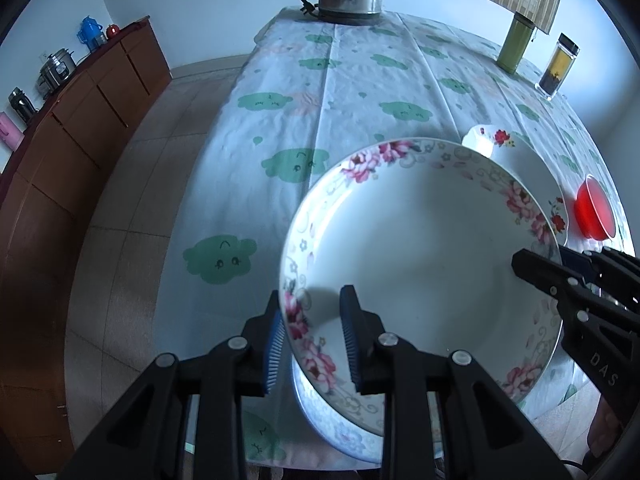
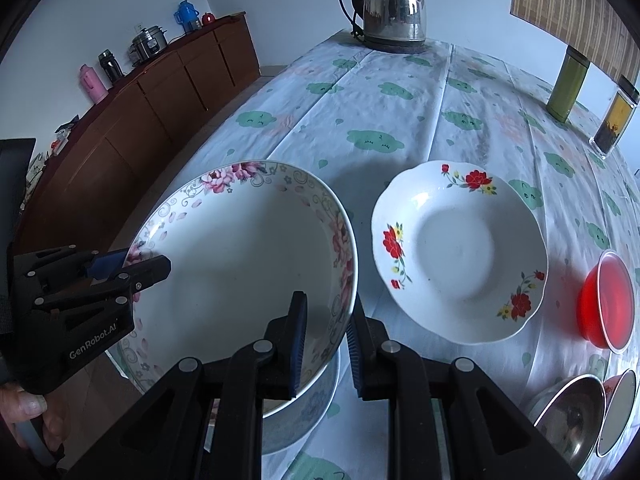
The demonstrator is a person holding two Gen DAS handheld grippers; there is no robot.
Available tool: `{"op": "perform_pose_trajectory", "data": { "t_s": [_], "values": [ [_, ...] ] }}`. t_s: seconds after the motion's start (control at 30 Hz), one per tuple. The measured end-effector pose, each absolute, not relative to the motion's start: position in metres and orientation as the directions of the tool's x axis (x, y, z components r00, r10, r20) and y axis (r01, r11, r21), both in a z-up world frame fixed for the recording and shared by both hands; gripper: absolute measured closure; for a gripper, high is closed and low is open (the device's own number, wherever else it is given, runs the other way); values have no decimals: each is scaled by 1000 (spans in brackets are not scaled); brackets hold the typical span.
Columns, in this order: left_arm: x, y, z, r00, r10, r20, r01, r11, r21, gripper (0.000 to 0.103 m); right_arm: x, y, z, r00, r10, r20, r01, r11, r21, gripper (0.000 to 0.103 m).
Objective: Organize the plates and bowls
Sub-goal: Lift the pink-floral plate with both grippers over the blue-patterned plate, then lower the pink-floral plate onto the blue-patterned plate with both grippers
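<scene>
Plates: 3; pink-flowered plate (image 2: 240,264) lifted, red-flowered plate (image 2: 460,252) on table (image 2: 360,92)
Bowls: 3
Left gripper (image 1: 312,336): clamped on pink plate's rim
Right gripper (image 2: 326,344): same, opposite rim

The surface (image 2: 400,120) wears a pale cloth printed with green clouds. At its far end stands a steel kettle (image 2: 394,4) on its base. Along the right edge are a green canister (image 2: 568,84) and just beside it a clear jar (image 2: 614,120) of dark and yellow contents. Nearer lies a white scalloped plate with red flowers (image 2: 460,252), then a red bowl (image 2: 608,300), and at the near right corner a steel bowl (image 2: 568,412) beside another small bowl (image 2: 618,408).
</scene>
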State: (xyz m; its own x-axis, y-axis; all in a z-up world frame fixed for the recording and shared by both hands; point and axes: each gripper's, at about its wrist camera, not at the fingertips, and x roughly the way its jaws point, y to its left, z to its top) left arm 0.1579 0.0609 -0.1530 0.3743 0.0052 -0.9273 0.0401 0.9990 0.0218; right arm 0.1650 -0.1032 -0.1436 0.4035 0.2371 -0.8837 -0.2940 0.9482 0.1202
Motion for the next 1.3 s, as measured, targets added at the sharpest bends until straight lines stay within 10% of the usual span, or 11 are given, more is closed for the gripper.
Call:
{"op": "perform_pose_trajectory", "data": {
  "t_s": [1.3],
  "values": [
    [117, 57, -174, 335, 21, -942, 21, 999, 30, 77, 126, -102, -164, 364, 224, -904, -333, 938, 98, 82]
  ]
}}
